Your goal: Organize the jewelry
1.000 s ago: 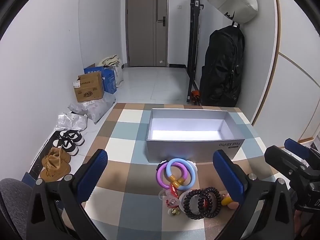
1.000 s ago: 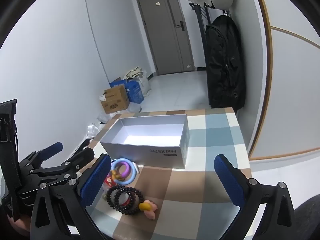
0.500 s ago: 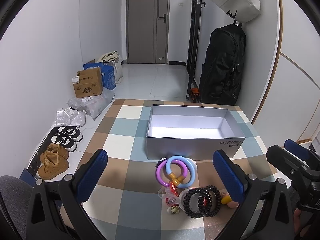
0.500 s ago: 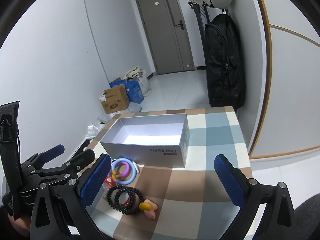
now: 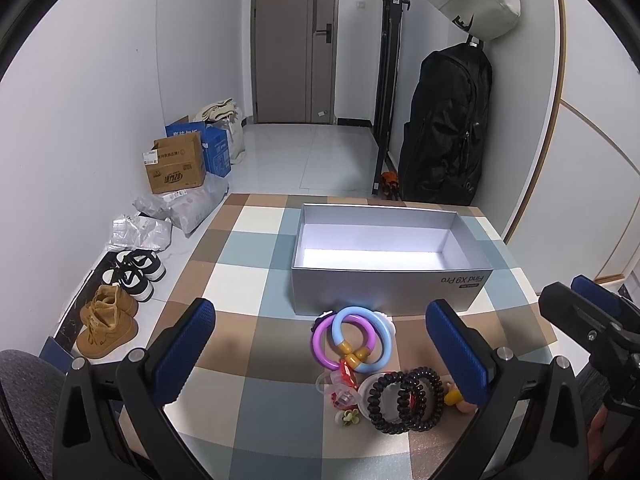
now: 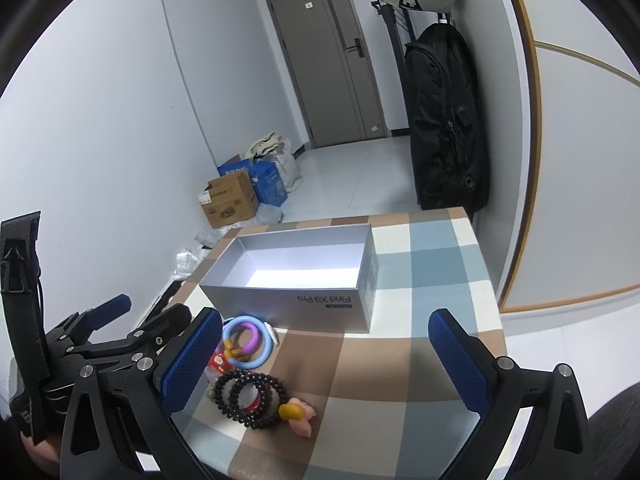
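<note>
An empty silver box (image 5: pixel 384 288) (image 6: pixel 320 302) stands on the checked tabletop. In front of it lies a jewelry pile: purple and blue bangles (image 5: pixel 352 338) (image 6: pixel 246 340), two black coil hair ties (image 5: pixel 406 398) (image 6: pixel 252 398), a red piece (image 5: pixel 347 372), a small flower clip (image 5: pixel 351 416) and a yellow-and-pink clip (image 6: pixel 298 414). My left gripper (image 5: pixel 320 348) hovers open just short of the pile, holding nothing. My right gripper (image 6: pixel 326 360) is open too, to the right of the pile. Each gripper shows at the other view's edge.
The table (image 5: pixel 240 280) ends close behind the box. On the floor to the left are shoes (image 5: pixel 134 270), plastic bags and cardboard boxes (image 5: pixel 174 168). A black backpack (image 5: pixel 444 132) hangs at the right wall; a closed door (image 5: pixel 294 40) is at the back.
Both views have tilted up and drawn back slightly, so the box and pile sit a little lower in frame. Nothing on the table has moved; both grippers stay open.
</note>
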